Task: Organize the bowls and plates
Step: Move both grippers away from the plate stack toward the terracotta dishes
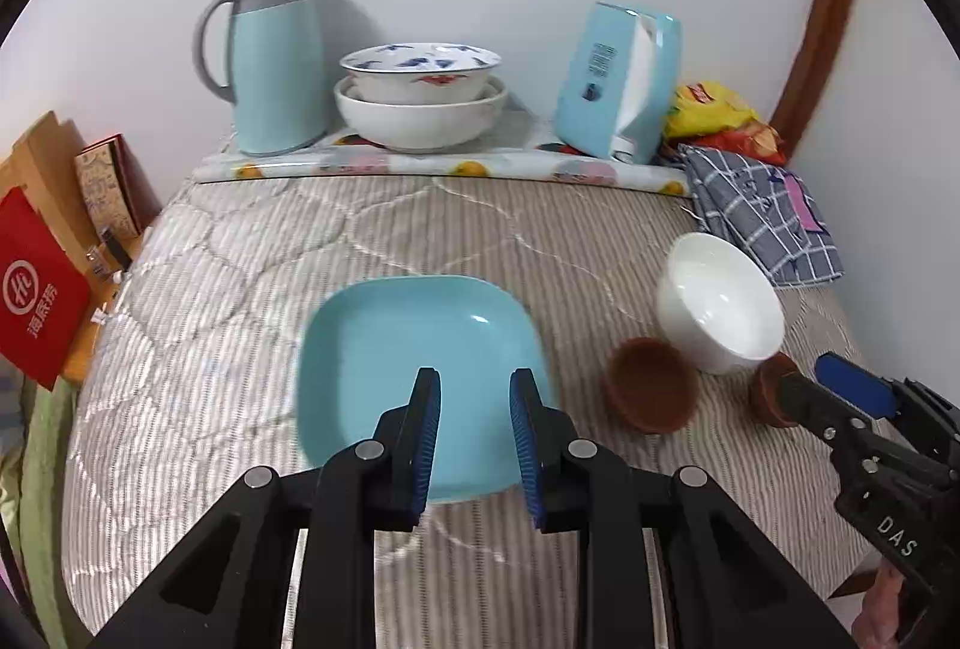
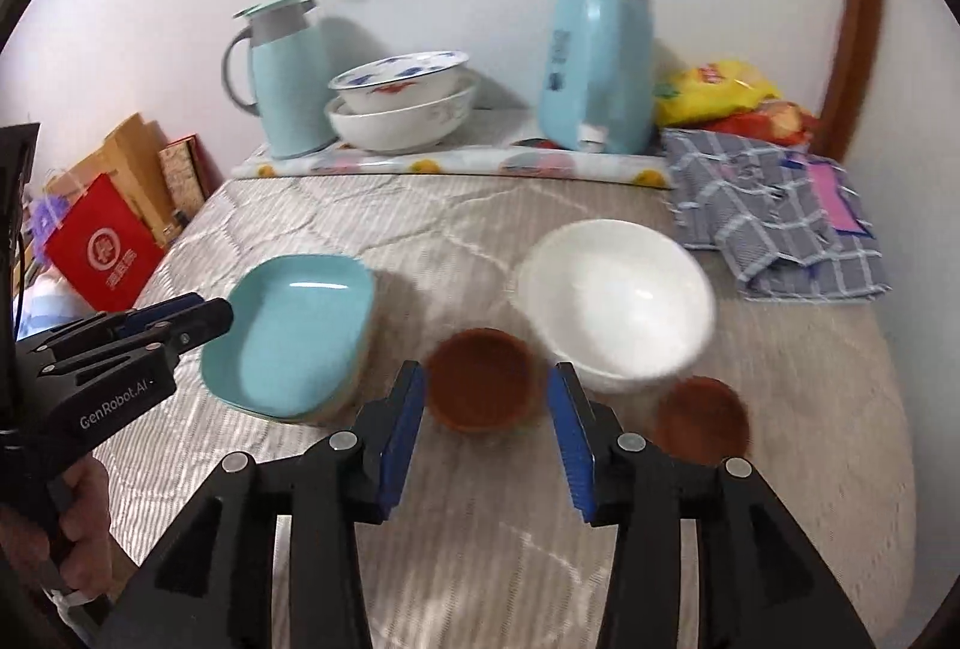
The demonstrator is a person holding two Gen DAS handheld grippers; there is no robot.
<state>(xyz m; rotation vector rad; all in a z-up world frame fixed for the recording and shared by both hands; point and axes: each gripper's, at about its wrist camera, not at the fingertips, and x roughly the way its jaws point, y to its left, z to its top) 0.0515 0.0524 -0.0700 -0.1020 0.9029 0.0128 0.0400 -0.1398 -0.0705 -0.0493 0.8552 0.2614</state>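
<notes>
Turquoise plate (image 1: pixel 414 379) beneath spread left fingers (image 1: pixel 427 421), right view alone centres brown cup (image 2: pixel 480 382), fingers (image 2: pixel 403 421) spread, empty.

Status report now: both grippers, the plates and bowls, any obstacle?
Left gripper open, empty, above blue plate. Right gripper open, empty, near brown cup. White bowl free. Nothing blocking.

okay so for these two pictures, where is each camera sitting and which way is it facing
Left wrist: on the left gripper, looking down along its jaws at the blue plate; the right gripper shows at right.
Right wrist: on the right gripper, facing the brown cup and white bowl; the left gripper and a hand show at left.
Shared: plate, bowl, cups, blue jug.
</notes>
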